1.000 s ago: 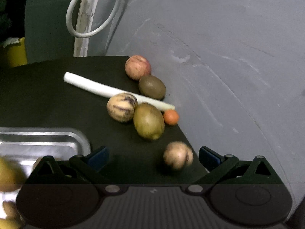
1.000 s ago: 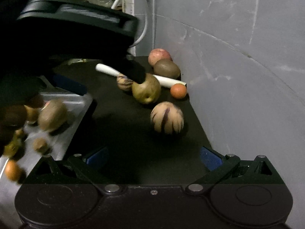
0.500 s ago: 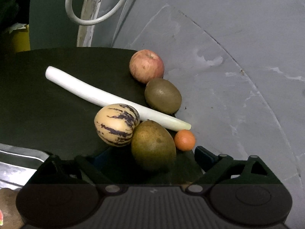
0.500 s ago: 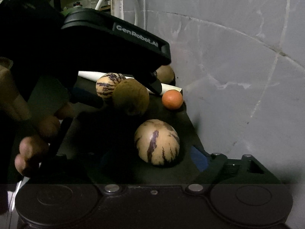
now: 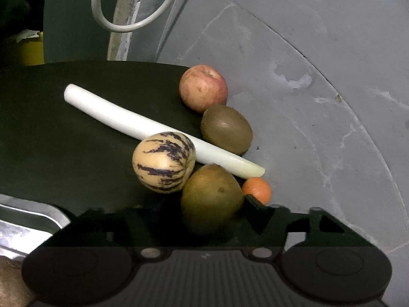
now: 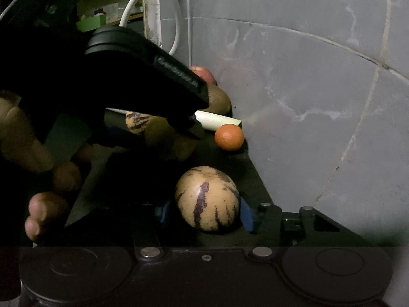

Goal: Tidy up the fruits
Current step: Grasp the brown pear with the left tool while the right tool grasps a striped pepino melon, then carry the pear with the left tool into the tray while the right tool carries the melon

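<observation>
In the left wrist view a brown pear point(image 5: 211, 197) sits between my left gripper's point(image 5: 194, 213) fingers, which are closed in on it. Beside it lie a striped pepino melon point(image 5: 163, 161), a small orange point(image 5: 257, 189), a white leek stalk point(image 5: 153, 128), a kiwi point(image 5: 226, 128) and a red apple point(image 5: 203, 87). In the right wrist view my right gripper point(image 6: 204, 213) has its blue pads against both sides of a second striped pepino melon point(image 6: 207, 198). The left gripper body point(image 6: 143, 76) hangs over the pear point(image 6: 168, 138) there.
The fruits lie on a dark mat point(image 5: 51, 140) against a grey tiled wall point(image 5: 319, 76). A metal tray's corner point(image 5: 28, 220) shows at the lower left. A white cable loop point(image 5: 122, 23) hangs behind. The orange point(image 6: 228, 136) sits by the wall.
Both grippers moved forward and closed. The left one went from open over the mat to around the pear. The right one closed on the near pepino melon.
</observation>
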`<act>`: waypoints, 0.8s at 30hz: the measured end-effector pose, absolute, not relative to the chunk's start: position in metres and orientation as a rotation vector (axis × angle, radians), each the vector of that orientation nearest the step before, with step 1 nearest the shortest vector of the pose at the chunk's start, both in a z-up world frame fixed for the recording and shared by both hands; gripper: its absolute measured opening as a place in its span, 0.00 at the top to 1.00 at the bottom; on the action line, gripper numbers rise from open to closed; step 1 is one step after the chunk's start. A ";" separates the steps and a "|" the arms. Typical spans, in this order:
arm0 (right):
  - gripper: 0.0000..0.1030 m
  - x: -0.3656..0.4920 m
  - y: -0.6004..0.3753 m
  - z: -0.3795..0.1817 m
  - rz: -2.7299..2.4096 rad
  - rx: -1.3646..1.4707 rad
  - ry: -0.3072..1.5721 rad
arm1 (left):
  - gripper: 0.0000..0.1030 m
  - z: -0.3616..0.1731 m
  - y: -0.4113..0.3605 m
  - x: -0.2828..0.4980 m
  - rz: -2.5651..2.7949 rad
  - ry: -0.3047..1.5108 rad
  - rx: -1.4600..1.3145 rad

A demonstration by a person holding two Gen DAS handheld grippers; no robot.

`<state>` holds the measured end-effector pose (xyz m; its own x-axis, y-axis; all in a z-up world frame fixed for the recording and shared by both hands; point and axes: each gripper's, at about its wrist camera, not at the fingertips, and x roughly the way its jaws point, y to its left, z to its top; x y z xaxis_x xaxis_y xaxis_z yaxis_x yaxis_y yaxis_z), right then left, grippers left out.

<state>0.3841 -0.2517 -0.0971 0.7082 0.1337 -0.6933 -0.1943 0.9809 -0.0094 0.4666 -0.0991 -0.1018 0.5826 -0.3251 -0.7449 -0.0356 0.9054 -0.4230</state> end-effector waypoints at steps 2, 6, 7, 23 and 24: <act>0.48 0.382 -0.251 -0.096 0.181 -0.088 0.759 | 0.46 -0.102 -0.098 0.466 -0.186 0.941 -0.442; 0.49 0.375 -0.251 -0.095 0.184 -0.079 0.761 | 0.46 -0.101 -0.099 0.461 -0.202 0.936 -0.423; 0.49 0.373 -0.251 -0.095 0.187 -0.078 0.761 | 0.46 -0.101 -0.098 0.459 -0.207 0.938 -0.423; 0.49 0.286 -0.254 -0.079 0.198 -0.042 0.737 | 0.47 -0.087 -0.065 0.352 -0.295 0.958 -0.483; 0.49 0.280 -0.252 -0.076 0.198 -0.044 0.736 | 0.47 -0.084 -0.062 0.342 -0.303 0.951 -0.483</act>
